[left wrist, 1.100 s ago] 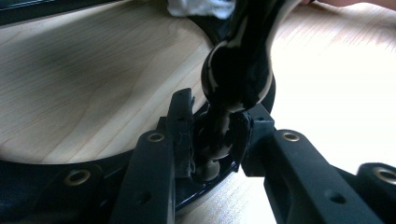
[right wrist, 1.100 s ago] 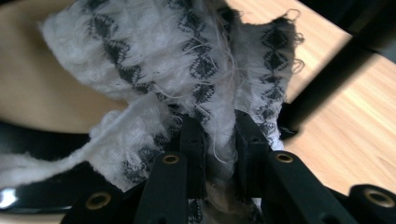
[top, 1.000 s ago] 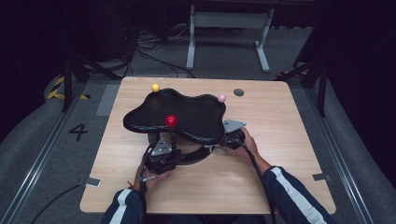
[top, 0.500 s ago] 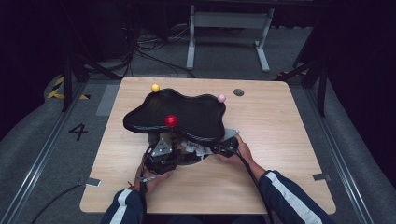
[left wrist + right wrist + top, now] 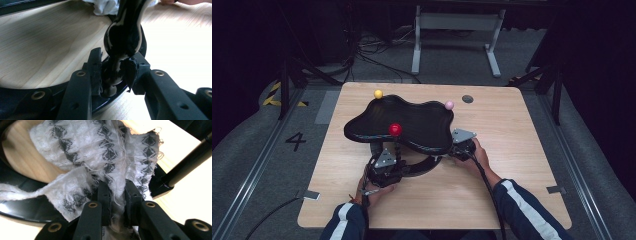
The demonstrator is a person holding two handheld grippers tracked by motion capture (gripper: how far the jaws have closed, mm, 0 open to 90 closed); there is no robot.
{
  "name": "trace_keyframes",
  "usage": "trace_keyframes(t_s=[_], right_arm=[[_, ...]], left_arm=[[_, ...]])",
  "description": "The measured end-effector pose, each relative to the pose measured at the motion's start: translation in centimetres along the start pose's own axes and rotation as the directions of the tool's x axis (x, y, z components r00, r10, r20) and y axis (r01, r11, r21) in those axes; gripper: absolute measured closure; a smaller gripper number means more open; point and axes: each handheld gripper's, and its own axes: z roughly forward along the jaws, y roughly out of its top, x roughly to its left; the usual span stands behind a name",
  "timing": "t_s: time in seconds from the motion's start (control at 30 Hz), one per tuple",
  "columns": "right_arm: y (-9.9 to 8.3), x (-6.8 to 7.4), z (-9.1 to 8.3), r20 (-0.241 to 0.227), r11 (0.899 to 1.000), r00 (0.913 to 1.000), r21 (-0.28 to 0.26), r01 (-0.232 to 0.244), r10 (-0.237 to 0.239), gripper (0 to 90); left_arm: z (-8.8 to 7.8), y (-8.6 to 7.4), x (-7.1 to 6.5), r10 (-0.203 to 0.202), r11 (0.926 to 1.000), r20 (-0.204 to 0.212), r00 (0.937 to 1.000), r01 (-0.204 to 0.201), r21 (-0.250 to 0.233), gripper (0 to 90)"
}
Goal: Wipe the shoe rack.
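Left gripper (image 5: 113, 75): fingers close around the upright post (image 5: 123, 37) of the black stand (image 5: 412, 125), just easing apart. Right gripper (image 5: 117, 197): fingers pinch white patterned cloth (image 5: 100, 155), bunched under the stand's tray on the worktop (image 5: 522, 165), nearest the right hand.

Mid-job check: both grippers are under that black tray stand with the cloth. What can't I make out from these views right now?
- High view: the black tray hides the white patterned cloth, the right gripper tips and most of the base ring.
- Left gripper view: where the black post joins the tray is cut off by the top edge.
- Right gripper view: the cloth's full extent runs past the frame edges; it hides the pads' faces.
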Motion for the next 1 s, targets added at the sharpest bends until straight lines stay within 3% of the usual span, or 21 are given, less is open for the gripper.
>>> trace_keyframes(t_s=[0.13, 0.17, 0.3, 0.43, 0.47, 0.57, 0.7, 0.77, 0.8, 0.9, 1.0], right_arm=[[0.3, 0.9, -0.1, -0.029, 0.999, 0.9983, 0.002, 0.051, -0.051, 78.7], [0.4, 1.2, -0.2, -0.03, 0.998, 0.9976, 0.005, 0.062, -0.062, 78.7], [0.4, 1.2, -0.3, -0.037, 0.998, 0.9977, 0.002, 0.057, -0.057, 78.6], [0.3, 1.2, -0.2, -0.021, 0.998, 0.998, 0.004, 0.06, -0.06, 78.6], [0.3, 1.1, -0.2, -0.019, 0.998, 0.9981, 0.003, 0.058, -0.058, 78.6], [0.2, 1.0, -0.2, -0.005, 0.998, 0.9982, 0.006, 0.06, -0.06, 78.6], [0.1, 0.8, -0.2, 0.005, 0.999, 0.9986, 0.009, 0.053, -0.053, 78.5], [0.1, 0.7, -0.2, 0.008, 0.998, 0.9984, 0.011, 0.056, -0.056, 78.5], [0.1, 0.7, -0.3, 0.014, 0.998, 0.9982, 0.015, 0.059, -0.059, 78.5], [0.1, 0.5, -0.3, 0.021, 0.998, 0.9982, 0.02, 0.056, -0.056, 78.5], [0.0, 0.4, -0.4, 0.024, 0.998, 0.9983, 0.023, 0.053, -0.054, 78.6]], left_arm=[[0.0, 0.0, 0.0, 0.004, 1.0, -0.002, 1.0, -0.004, 0.001, 67.5], [-0.2, 0.1, 0.0, 0.014, 0.9997, -0.003, 0.9999, -0.014, 0.02, 66.5], [-0.1, 0.0, -0.2, 0.037, 0.9993, -0.016, 0.9992, -0.037, 0.005, 63.3], [-0.6, 0.1, -0.4, 0.059, 0.9977, -0.05, 0.997, -0.057, 0.036, 57.7], [-0.8, 0.1, -0.3, 0.088, 0.9949, -0.052, 0.9948, -0.085, 0.055, 56.4], [-1.4, 0.0, -0.6, 0.081, 0.996, -0.058, 0.995, -0.078, 0.043, 52.0], [-1.8, 0.0, -0.8, 0.103, 0.9931, -0.063, 0.9927, -0.099, 0.063, 50.3], [-2.0, 0.2, -1.0, 0.128, 0.9911, -0.062, 0.9898, -0.126, 0.044, 53.7], [-2.2, 0.2, -1.2, 0.14, 0.9898, -0.078, 0.9871, -0.137, 0.038, 60.2], [-2.4, 0.4, -1.2, 0.141, 0.9893, -0.101, 0.9848, -0.137, 0.049, 68.1], [-2.3, 0.3, -1.3, 0.115, 0.9931, -0.092, 0.989, -0.113, 0.034, 74.3]])
